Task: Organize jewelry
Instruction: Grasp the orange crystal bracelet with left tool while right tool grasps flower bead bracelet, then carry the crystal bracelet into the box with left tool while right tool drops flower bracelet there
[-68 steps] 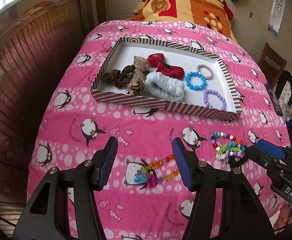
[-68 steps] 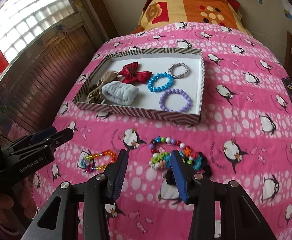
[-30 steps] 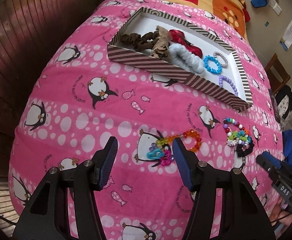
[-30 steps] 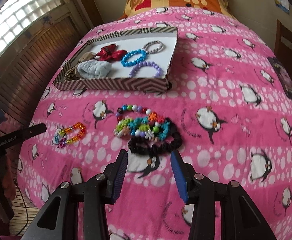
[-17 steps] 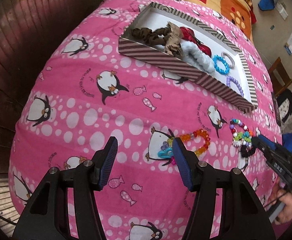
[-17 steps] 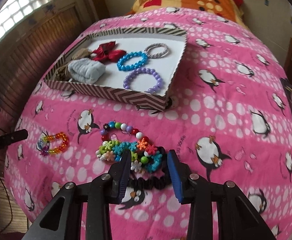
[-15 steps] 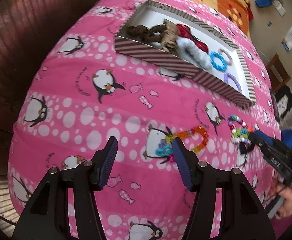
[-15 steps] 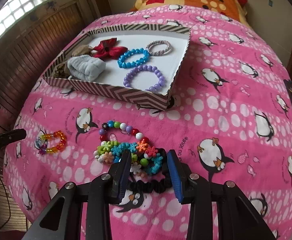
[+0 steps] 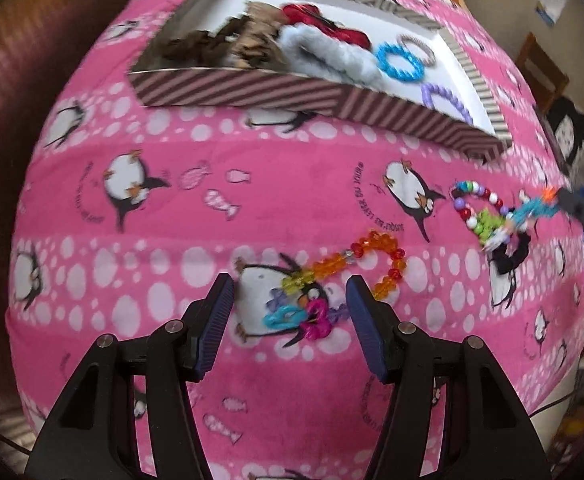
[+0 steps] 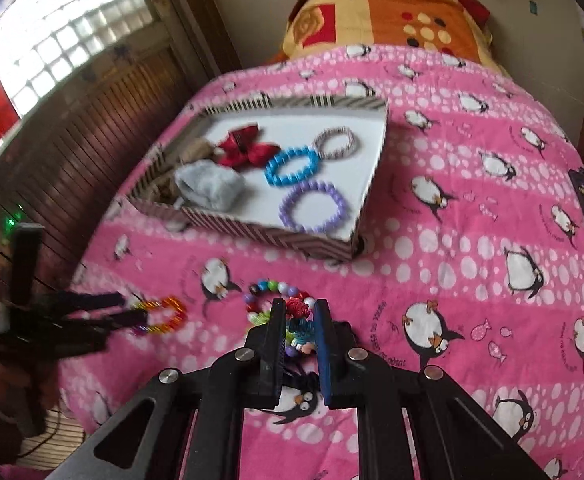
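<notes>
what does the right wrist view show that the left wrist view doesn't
Only the right wrist view shows the glass-block window, the orange patterned pillow and the right gripper shut on the cluster of flower-bead bracelets. Only the left wrist view shows the open left gripper straddling the orange and rainbow bead bracelet. Both show the striped cardboard tray, its blue bead bracelet and the pink penguin blanket.

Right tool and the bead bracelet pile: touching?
Touching. The right wrist view shows the right tool with its fingers closed in on the bead bracelet pile, no gap visible either side.
</notes>
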`<state>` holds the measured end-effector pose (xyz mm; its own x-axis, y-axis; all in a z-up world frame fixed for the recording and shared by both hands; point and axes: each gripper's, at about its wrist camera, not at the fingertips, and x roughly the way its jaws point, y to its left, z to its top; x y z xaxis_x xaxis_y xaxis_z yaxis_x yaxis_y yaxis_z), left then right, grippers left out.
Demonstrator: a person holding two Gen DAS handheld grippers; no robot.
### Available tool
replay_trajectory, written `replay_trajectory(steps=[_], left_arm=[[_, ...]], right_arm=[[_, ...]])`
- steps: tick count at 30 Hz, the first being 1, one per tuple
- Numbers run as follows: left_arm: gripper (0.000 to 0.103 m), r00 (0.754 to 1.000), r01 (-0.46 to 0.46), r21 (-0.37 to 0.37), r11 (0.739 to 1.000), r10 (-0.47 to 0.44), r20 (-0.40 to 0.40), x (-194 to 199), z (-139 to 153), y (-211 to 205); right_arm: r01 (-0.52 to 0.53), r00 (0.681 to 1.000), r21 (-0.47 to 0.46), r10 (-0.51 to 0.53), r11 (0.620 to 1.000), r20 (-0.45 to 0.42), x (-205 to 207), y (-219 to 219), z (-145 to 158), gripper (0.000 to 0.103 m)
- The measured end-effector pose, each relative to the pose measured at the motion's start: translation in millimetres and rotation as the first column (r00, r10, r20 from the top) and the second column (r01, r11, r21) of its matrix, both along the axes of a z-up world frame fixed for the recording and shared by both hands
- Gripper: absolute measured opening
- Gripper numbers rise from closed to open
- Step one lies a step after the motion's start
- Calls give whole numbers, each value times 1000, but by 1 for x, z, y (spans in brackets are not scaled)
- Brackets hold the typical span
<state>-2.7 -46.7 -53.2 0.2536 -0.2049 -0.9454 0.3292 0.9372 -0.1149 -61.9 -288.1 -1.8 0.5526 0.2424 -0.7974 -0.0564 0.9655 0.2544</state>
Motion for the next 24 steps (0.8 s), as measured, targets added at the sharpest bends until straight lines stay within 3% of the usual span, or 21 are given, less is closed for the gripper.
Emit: replay_trajectory(steps=[5,7,8,9,15,24], left_arm=[[57,997,62,52,997,-64,42,4,-7,-15],[41,994,78,69,995,-83,72,1,-8,-19],[23,991,87,73,994,-94,92,0,-7,-20],[12,991,93,66,993,-99,95,0,-6,-20],[8,998,53,-48,997,-51,44,2,5,-4],[8,991,56,-111,992,-42,125,0,60,5]], right_arm=[[5,999,28,-6,1000,37,-3,1,17,13],[3,999,38,-4,999,46,-3,2,22,13],[2,999,41,-4,999,50,-3,2,23,13],[2,999,44,-4,999,53,-2,2,25,13],[-6,997,60,1,998,73,-1,2,35,13],[-21,992,41,16,999,125,5,6,61,13]])
